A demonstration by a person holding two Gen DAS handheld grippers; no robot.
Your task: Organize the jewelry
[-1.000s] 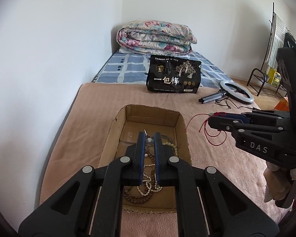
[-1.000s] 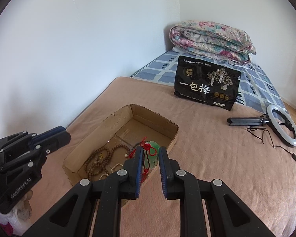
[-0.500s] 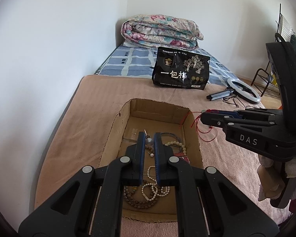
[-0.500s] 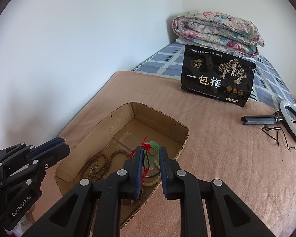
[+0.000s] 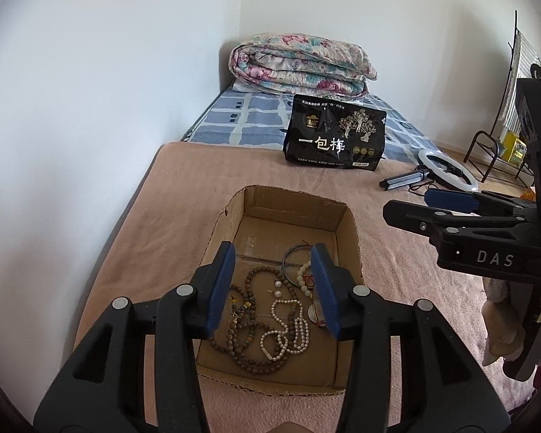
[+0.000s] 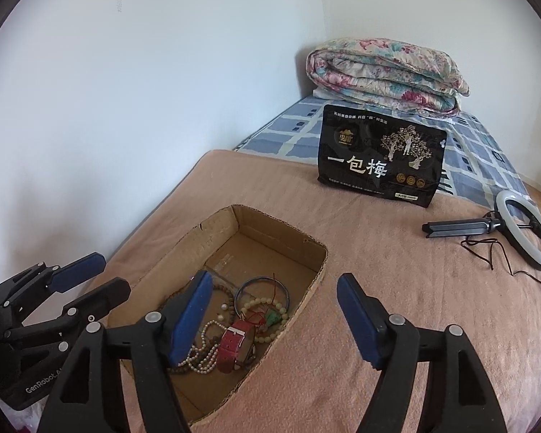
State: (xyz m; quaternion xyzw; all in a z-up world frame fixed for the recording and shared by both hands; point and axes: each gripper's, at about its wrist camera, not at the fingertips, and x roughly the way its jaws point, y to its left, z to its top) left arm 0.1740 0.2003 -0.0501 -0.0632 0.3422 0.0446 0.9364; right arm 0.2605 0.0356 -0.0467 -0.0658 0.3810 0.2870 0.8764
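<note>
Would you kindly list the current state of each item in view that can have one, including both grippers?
left gripper: open, empty, above the box.
right gripper: open wide, empty.
cardboard box: open-topped, holding jewelry.
red watch: lying in the box.
brown bead strand: loose on the box floor.
white bead strand: loosely coiled.
ring light: unlit, lying flat.
quilt: folded.
black bag: standing upright.

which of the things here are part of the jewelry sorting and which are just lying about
Part of the job:
cardboard box
brown bead necklace
white bead strand
metal bangle
red watch
green pendant

Just lying about:
black snack bag
ring light
folded floral quilt
</note>
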